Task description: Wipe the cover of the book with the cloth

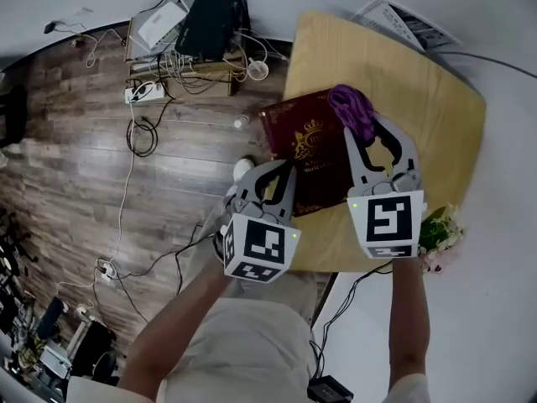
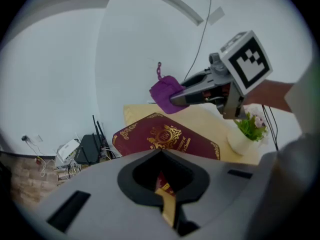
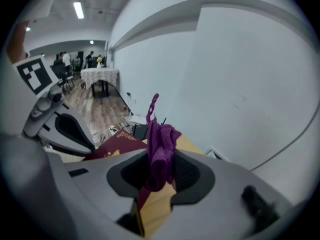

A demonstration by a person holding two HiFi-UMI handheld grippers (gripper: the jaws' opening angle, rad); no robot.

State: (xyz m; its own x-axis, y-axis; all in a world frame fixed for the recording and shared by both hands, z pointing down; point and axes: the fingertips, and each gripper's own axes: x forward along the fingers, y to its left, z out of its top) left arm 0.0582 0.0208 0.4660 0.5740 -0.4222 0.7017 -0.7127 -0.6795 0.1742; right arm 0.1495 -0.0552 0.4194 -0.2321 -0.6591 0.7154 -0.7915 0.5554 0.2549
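Though its gold lettering is too small for us to read, the book (image 1: 306, 145) shows a dark red cover with a gold crest and gold corner ornaments. It lies flat on the pale wooden tabletop (image 1: 436, 99), near the edge towards the floor. Its far corner is hidden under the purple cloth (image 1: 352, 112), which the right hand-held gripper (image 1: 362, 128) pinches in a bunch between its jaws. We cannot tell whether the cloth touches the cover. The left hand-held gripper (image 1: 284, 170) covers the book's near edge. Its jaws are drawn together, leaving only a thin slit with a sliver of red and wood colour. Whether they press on the book is unclear. A small potted plant (image 1: 436, 229) stands by the tabletop's near corner, and a printed sheet (image 1: 403, 19) is cut off behind its far edge.
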